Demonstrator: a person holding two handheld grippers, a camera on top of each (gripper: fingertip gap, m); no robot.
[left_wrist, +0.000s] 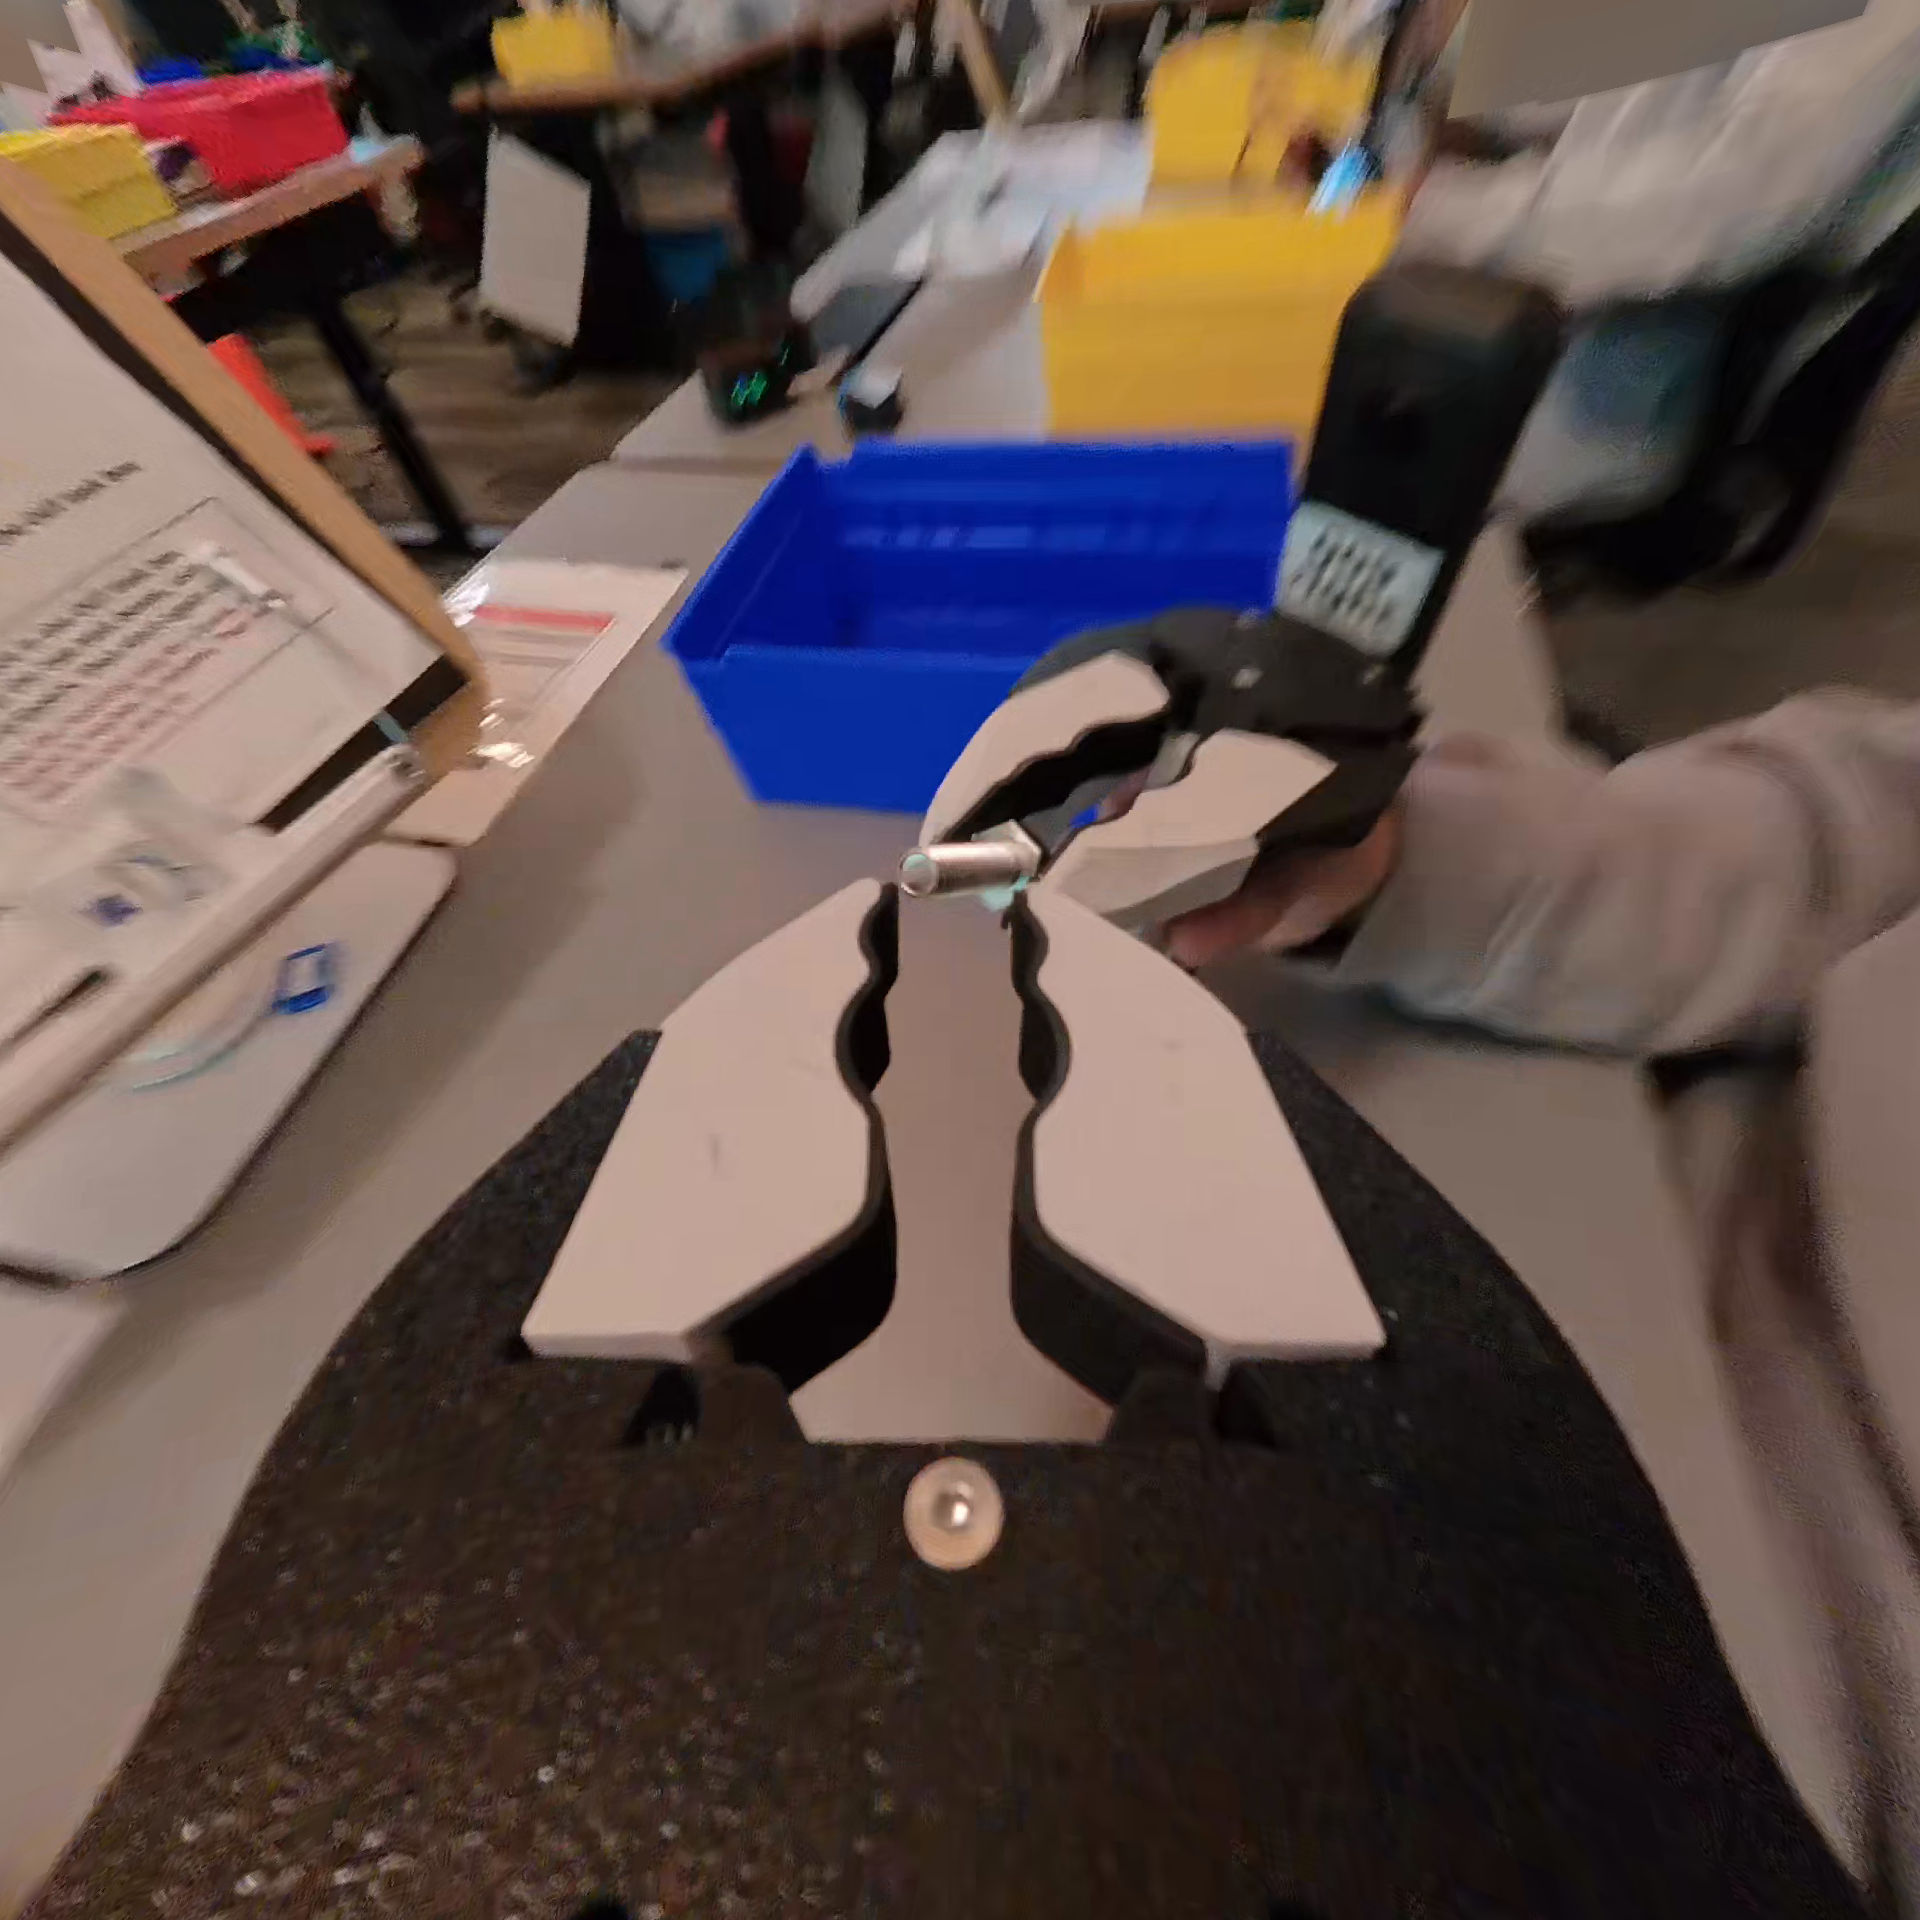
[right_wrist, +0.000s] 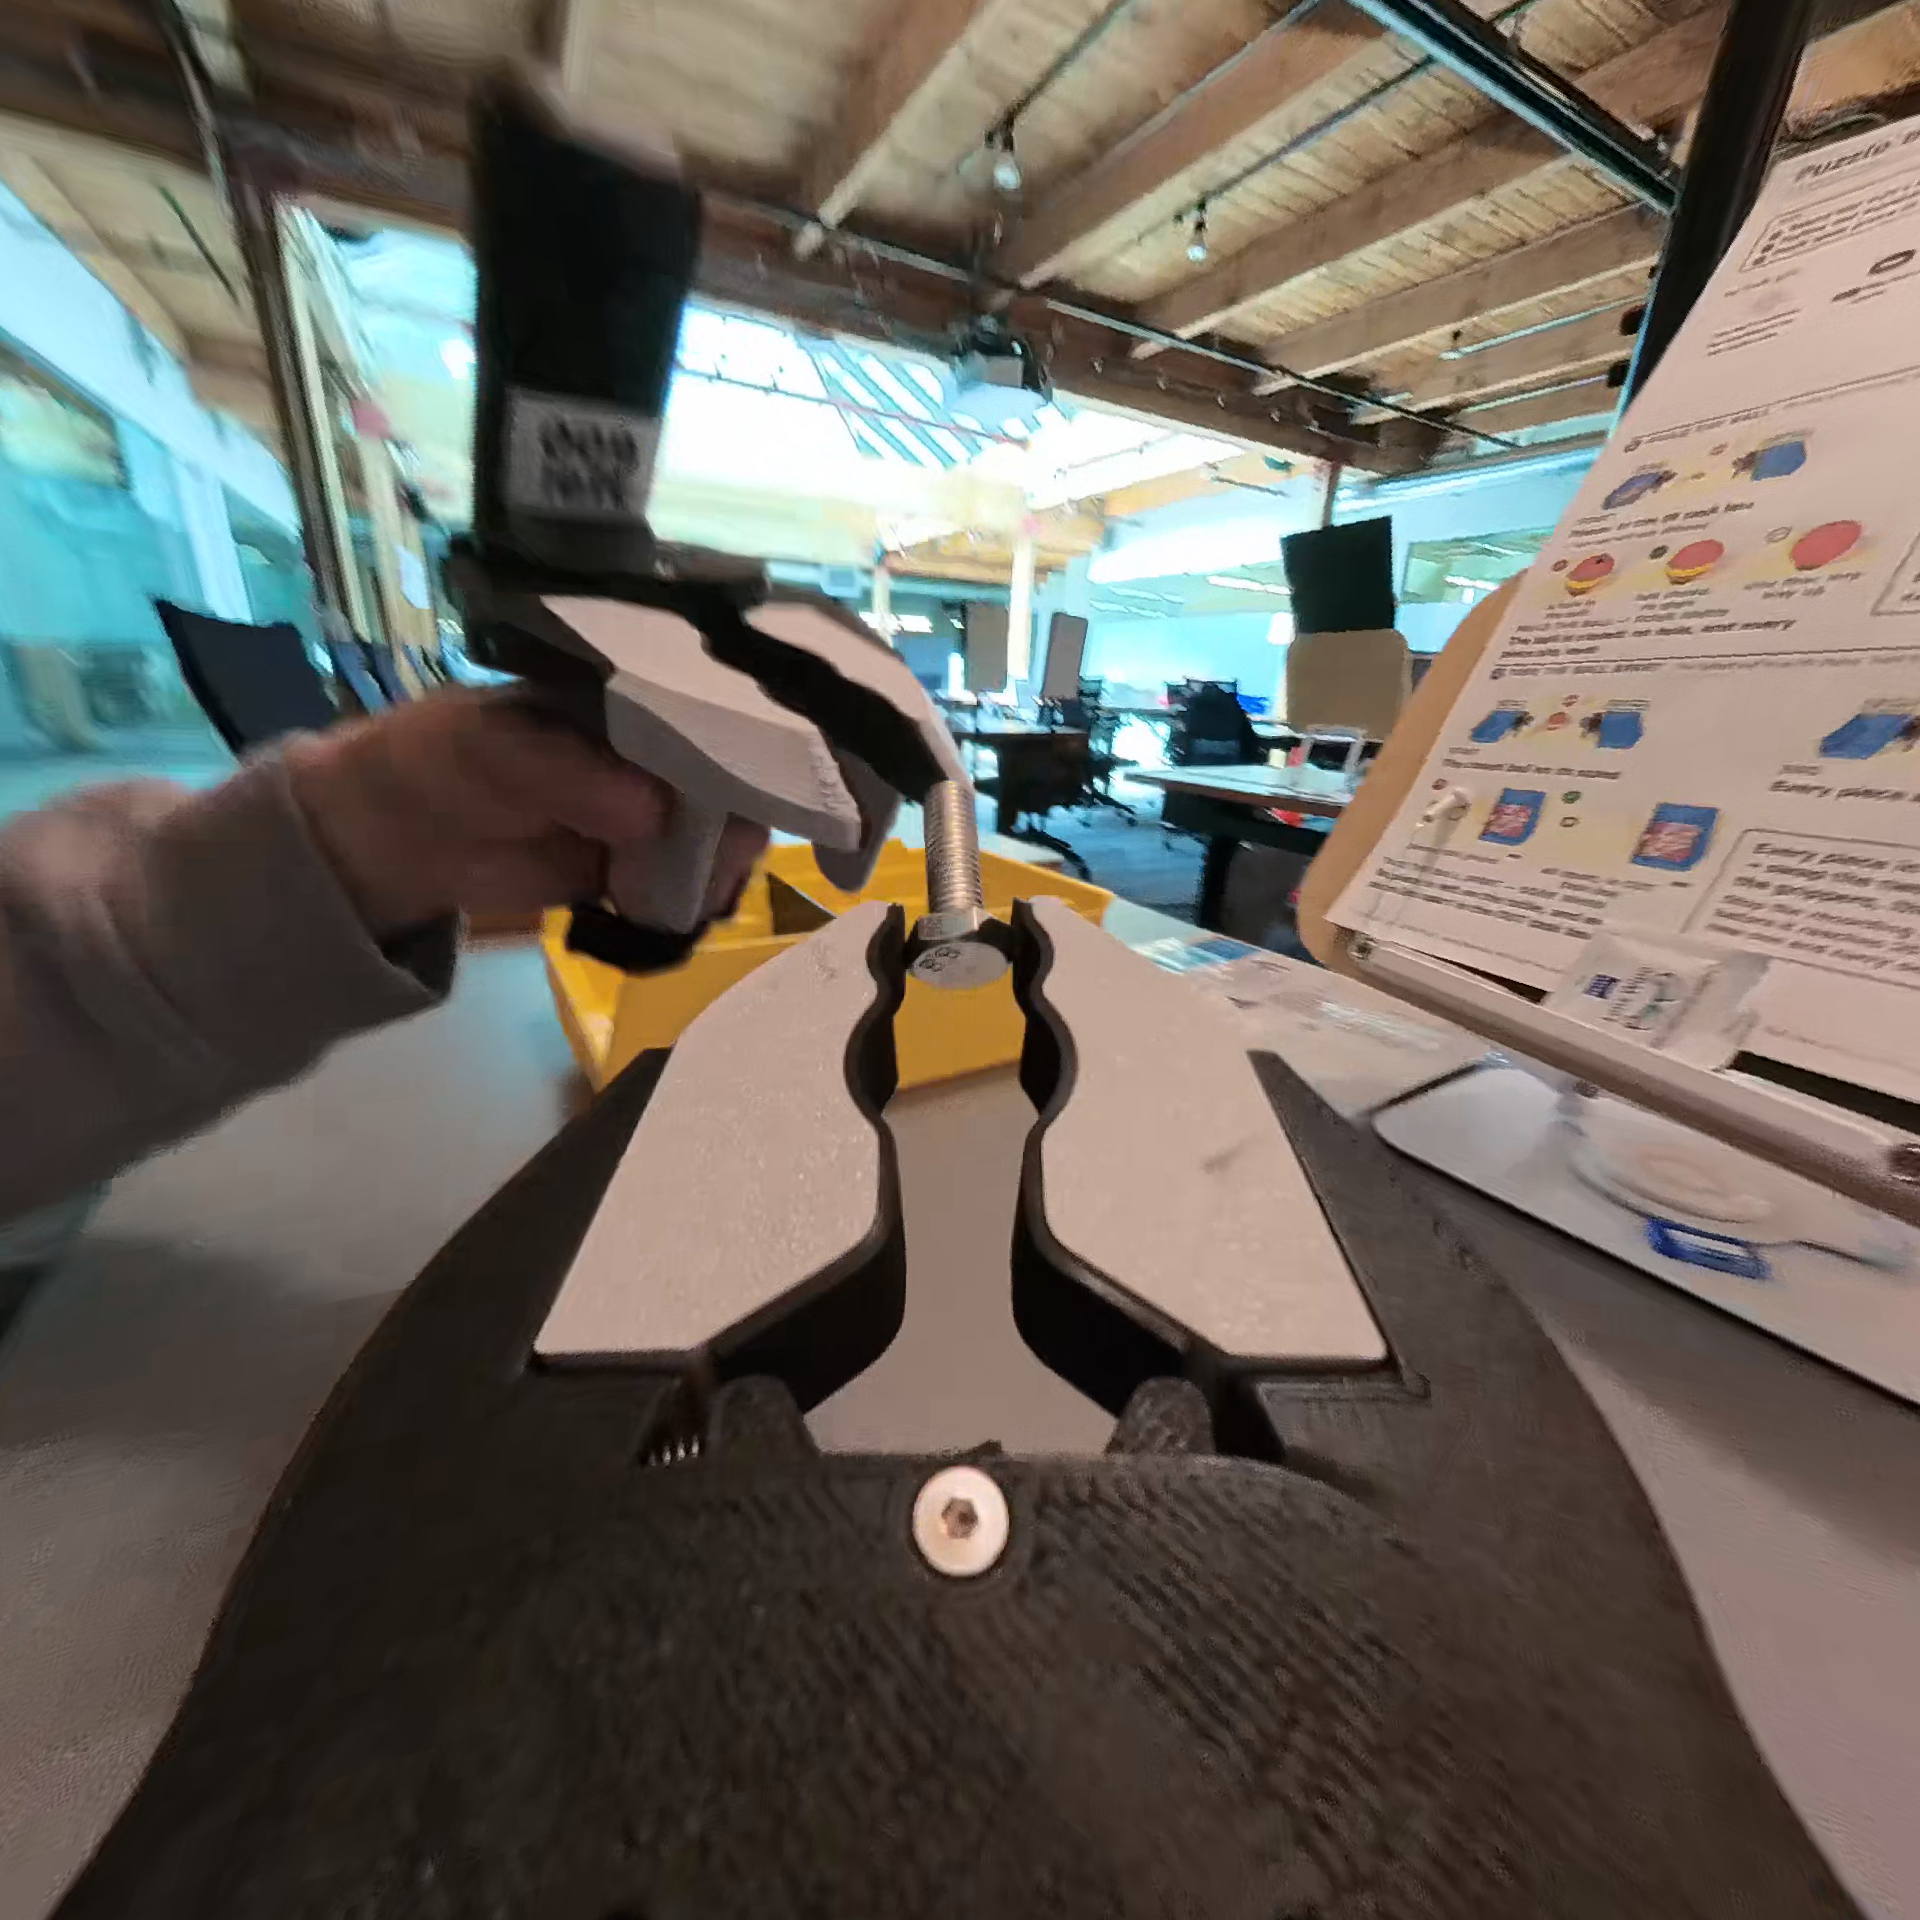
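Note:
My right gripper (right_wrist: 956, 920) is shut on the hex head of a silver bolt (right_wrist: 954, 852), and the threaded shaft sticks out past its tips. In the left wrist view this gripper (left_wrist: 997, 852) comes in from the right with the bolt (left_wrist: 961, 862) pointing left. My left gripper (left_wrist: 951, 904) is open, with bare table showing between its pads. The bolt's shaft lies across just beyond its fingertips (left_wrist: 878, 914), with the free end by the left tip. In the right wrist view the left gripper (right_wrist: 904, 810) reaches in from the upper left, with its tip at the bolt's far end.
A blue bin (left_wrist: 831, 717) stands behind the grippers and a yellow bin (left_wrist: 1195, 322) behind that. The yellow bin (right_wrist: 644, 997) also shows in the right wrist view. A tilted instruction board (left_wrist: 156, 623) stands at the side. A person's hands and sleeves (left_wrist: 1558, 883) hold the grippers.

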